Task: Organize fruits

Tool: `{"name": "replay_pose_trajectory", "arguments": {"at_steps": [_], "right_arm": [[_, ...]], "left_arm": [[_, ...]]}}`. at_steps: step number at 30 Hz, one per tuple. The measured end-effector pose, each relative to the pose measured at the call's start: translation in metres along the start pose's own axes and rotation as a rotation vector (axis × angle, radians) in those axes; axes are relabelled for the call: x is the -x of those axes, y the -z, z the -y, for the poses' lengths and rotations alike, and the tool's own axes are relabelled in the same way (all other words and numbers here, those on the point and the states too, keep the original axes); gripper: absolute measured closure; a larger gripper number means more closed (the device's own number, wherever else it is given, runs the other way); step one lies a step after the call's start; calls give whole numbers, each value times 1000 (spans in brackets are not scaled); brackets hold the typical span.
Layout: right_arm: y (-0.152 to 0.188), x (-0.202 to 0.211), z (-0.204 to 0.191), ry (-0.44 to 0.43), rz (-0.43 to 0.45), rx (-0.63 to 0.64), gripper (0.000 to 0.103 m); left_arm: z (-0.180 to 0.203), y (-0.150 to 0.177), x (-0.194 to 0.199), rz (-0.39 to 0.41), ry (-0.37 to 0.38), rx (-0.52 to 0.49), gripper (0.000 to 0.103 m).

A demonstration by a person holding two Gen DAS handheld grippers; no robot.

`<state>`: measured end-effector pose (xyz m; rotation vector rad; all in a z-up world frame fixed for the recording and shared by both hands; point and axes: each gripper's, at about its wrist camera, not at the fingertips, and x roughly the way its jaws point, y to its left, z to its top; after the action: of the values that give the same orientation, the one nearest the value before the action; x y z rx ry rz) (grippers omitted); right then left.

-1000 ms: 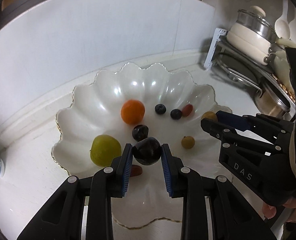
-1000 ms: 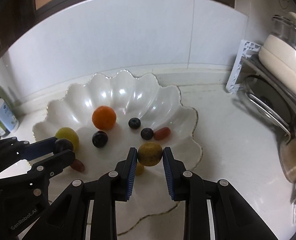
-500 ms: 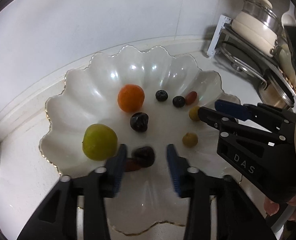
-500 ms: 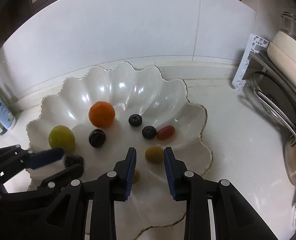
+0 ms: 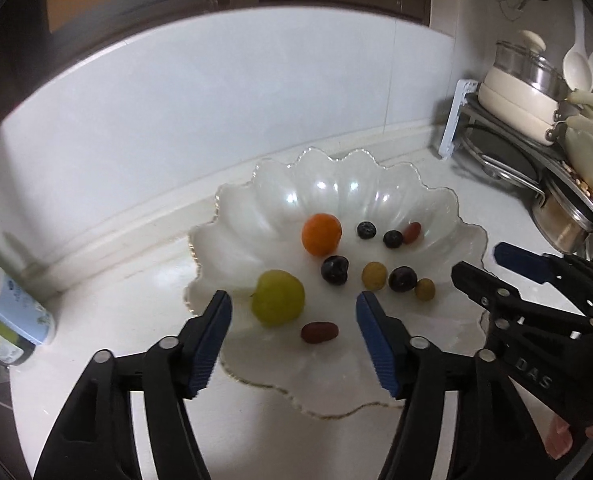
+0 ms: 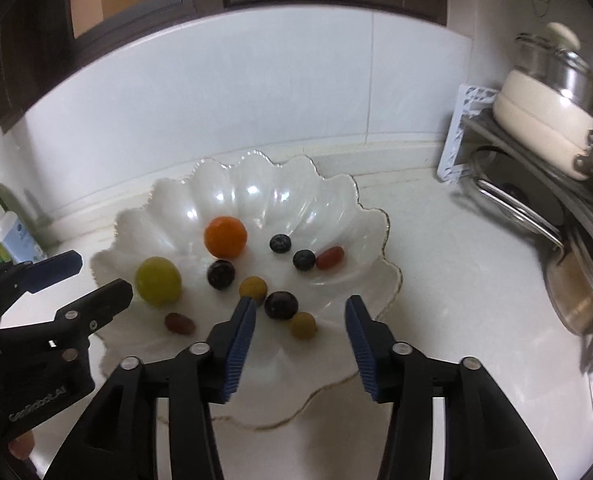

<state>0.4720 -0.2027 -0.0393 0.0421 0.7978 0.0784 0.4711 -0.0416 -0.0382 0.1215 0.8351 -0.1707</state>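
Lettering on the two grippers

"DAS" stands on the right gripper (image 5: 496, 264) body; "GenRobot.AI" stands on the left gripper (image 6: 92, 276) body. The bottle (image 5: 14, 312) label stays unreadable.

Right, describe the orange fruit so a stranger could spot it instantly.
Find the scalloped white dish on the counter by the tiled wall. The orange fruit lies near its middle, behind the dark plum. It is the only bright orange piece, far bigger than the blueberries.

Scalloped white bowl (image 5: 256, 184) on pale counter (image 5: 116, 308), holding scattered fruit; left gripper (image 5: 292, 308) with jaws just opening, empty, above its near edge.
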Motion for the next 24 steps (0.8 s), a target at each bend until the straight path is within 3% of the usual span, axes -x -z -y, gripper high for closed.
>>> {"name": "replay_pose_trajectory", "arguments": {"at_steps": [12, 17, 24], "right_arm": [[39, 76, -15, 96, 131, -43, 34], [57, 110, -20, 94, 181, -40, 26], [85, 159, -17, 78, 217, -31, 26]], "left_arm": [[-9, 29, 73, 172, -57, -32, 16], [-7, 46, 108, 240, -56, -25, 12], [5, 78, 156, 300, -78, -18, 2]]}}
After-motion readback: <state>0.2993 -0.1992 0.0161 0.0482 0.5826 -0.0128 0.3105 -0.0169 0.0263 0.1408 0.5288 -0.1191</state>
